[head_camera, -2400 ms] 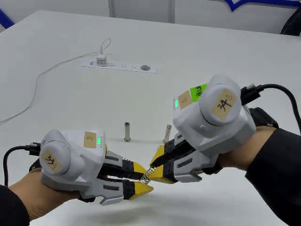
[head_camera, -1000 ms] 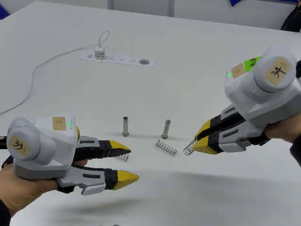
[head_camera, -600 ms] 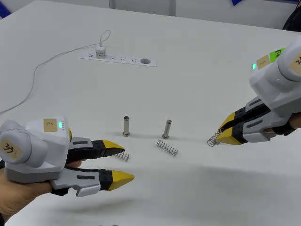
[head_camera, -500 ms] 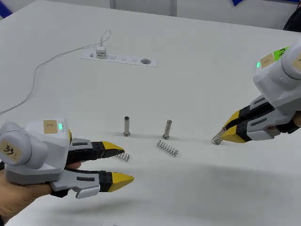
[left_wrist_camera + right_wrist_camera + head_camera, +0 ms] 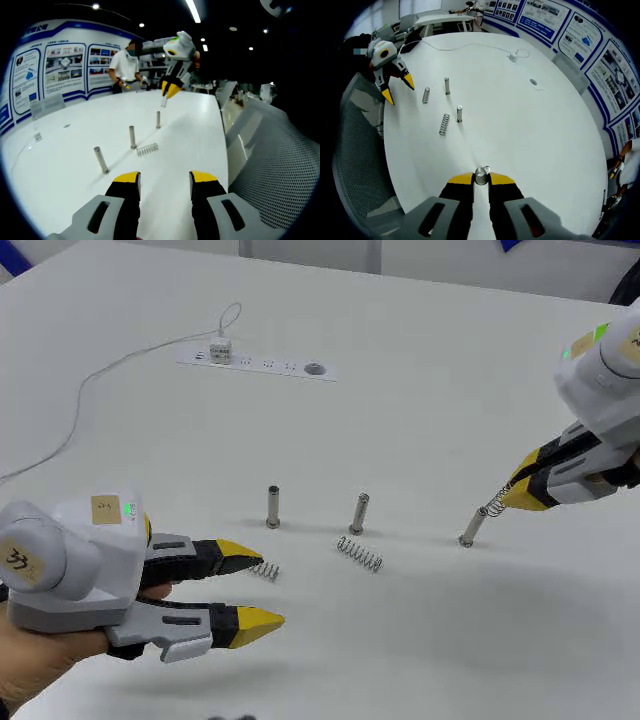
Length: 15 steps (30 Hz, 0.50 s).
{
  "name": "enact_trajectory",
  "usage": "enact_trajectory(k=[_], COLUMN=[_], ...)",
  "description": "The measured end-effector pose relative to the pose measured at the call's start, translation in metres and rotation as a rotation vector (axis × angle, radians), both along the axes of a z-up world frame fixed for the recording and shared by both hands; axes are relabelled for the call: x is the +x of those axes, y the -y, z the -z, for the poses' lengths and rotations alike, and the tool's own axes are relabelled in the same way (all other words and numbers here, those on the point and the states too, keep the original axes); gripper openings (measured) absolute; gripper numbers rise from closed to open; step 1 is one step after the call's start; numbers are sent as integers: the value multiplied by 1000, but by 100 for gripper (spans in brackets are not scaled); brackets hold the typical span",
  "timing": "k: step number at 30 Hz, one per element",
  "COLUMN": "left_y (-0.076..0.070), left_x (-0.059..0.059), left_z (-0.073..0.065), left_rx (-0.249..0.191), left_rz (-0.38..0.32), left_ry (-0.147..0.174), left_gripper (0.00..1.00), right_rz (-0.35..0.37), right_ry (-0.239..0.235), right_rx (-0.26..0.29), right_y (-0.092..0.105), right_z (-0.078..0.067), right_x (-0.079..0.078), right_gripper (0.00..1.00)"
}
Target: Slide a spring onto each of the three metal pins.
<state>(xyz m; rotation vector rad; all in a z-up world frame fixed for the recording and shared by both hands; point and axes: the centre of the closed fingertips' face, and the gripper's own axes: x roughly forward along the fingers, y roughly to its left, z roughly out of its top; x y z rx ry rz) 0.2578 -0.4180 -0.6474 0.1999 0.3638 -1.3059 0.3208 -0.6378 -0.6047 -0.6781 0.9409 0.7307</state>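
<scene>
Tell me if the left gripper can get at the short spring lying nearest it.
Probably yes: the left gripper is open, and the short spring lies on bare table just past its jaw tips, nothing between them.

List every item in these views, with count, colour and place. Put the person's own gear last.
metal pins: three, silver, standing in a row on the table
loose springs: two, silver, lying on the table in front of the left and middle pins
held spring: one, silver, close by the top of the right-hand pin
power strip: one, white, far side of the table
plug: one, white, on the strip
cable: one, white, trailing left
table: one, white
mesh chair: one, grey, beside the table
left hand-held gripper: one, white and black with yellow tips, open, near the left loose spring
right hand-held gripper: one, same colours, shut on the held spring
</scene>
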Motion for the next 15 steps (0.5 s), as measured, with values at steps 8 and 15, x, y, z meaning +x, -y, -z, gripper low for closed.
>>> enact_trajectory(k=[8, 15], left_y=[0, 0], left_x=[1, 2], left_z=[-1, -2], left_rx=[-4, -10], left_rz=[-3, -11], left_ry=[1, 0], left_gripper=[40, 40], right_rz=[15, 17], right_ry=[-24, -43], right_rx=[-16, -15], right_y=[5, 5], right_z=[9, 14], right_x=[10, 14], right_gripper=[11, 11])
